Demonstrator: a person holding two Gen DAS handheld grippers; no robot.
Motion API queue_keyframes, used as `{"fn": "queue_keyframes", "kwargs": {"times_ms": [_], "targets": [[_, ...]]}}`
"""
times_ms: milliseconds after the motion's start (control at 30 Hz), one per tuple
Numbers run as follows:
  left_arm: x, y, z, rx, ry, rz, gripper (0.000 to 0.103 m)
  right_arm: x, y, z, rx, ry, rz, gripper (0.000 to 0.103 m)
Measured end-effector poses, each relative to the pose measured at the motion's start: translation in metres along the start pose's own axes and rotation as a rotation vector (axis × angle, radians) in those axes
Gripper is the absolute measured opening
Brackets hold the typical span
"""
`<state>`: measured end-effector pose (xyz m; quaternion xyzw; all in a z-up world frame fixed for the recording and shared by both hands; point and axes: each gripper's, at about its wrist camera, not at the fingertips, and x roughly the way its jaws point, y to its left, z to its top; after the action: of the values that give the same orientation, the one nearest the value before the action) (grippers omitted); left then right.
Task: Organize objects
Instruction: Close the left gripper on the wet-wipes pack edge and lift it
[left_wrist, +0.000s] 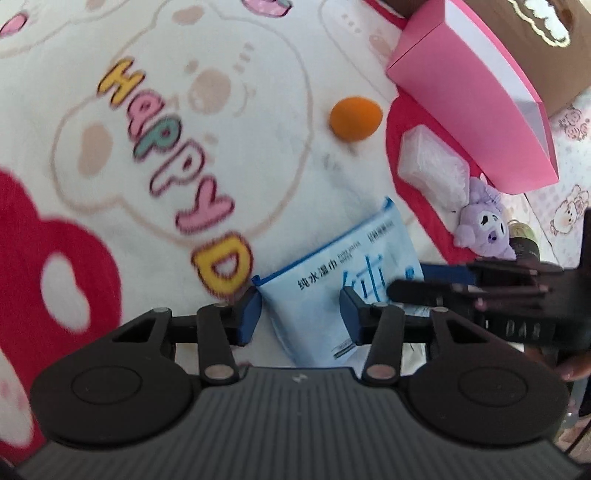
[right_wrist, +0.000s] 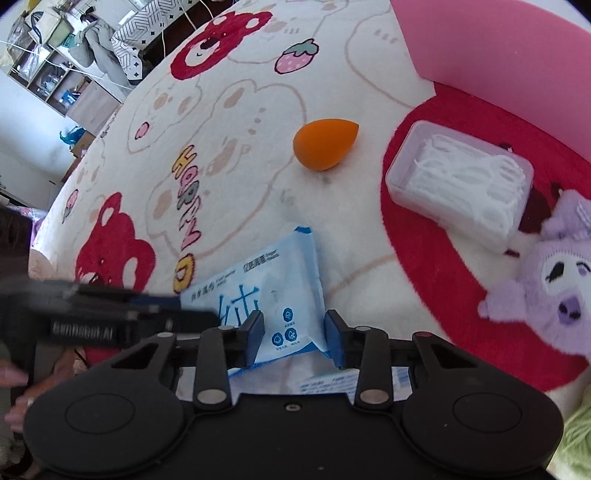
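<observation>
The wet-wipes pack lies flat on the cartoon-print blanket, between the narrowly parted pads of both the right hand-held gripper and the left hand-held gripper; whether either pinches it I cannot tell. Best to grip opposite ends and lift evenly. Ahead: orange makeup sponge, floss-pick box, pink box.

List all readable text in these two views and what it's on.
"HAPPY D": coloured letters on the blanket
"纯水湿巾": blue wet-wipe pack; its large character is partly hidden, its small print too small to read
Lettering on the left gripper's body: too blurred to read
</observation>
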<state>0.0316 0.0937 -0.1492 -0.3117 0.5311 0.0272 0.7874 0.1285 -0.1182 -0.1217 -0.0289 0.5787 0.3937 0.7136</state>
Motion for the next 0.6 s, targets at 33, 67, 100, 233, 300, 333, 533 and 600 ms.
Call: {"fn": "queue_keyframes", "kwargs": {"times_ms": [33, 67, 100, 233, 300, 333, 533, 600], "targets": [[0.0, 0.001, 0.005, -0.001, 0.001, -0.007, 0.045, -0.001, 0.002, -0.002, -0.004, -0.006, -0.004, 0.041], [0.002, 0.001, 0.011, 0.005, 0.01, -0.011, 0.045, -0.002, 0.003, -0.004, -0.003, -0.012, -0.007, 0.041], [0.004, 0.001, 0.016, 0.012, 0.017, -0.015, 0.045, -0.002, 0.003, -0.005, 0.003, -0.018, -0.01, 0.041], [0.009, -0.003, 0.029, 0.048, 0.012, -0.032, 0.045, -0.001, 0.01, -0.01, -0.001, -0.034, -0.055, 0.041], [0.008, -0.005, 0.029, 0.086, 0.01, -0.023, 0.045, 0.001, 0.015, -0.013, -0.011, -0.042, -0.086, 0.041], [0.006, -0.004, 0.025, 0.1, 0.013, -0.011, 0.045, 0.002, 0.016, -0.013, -0.011, -0.046, -0.103, 0.041], [0.003, 0.001, 0.012, 0.129, 0.03, 0.018, 0.046, 0.004, 0.019, -0.017, 0.006, -0.076, -0.164, 0.04], [0.003, 0.004, 0.007, 0.106, 0.024, 0.009, 0.046, 0.006, 0.021, -0.019, -0.001, -0.081, -0.179, 0.041]]}}
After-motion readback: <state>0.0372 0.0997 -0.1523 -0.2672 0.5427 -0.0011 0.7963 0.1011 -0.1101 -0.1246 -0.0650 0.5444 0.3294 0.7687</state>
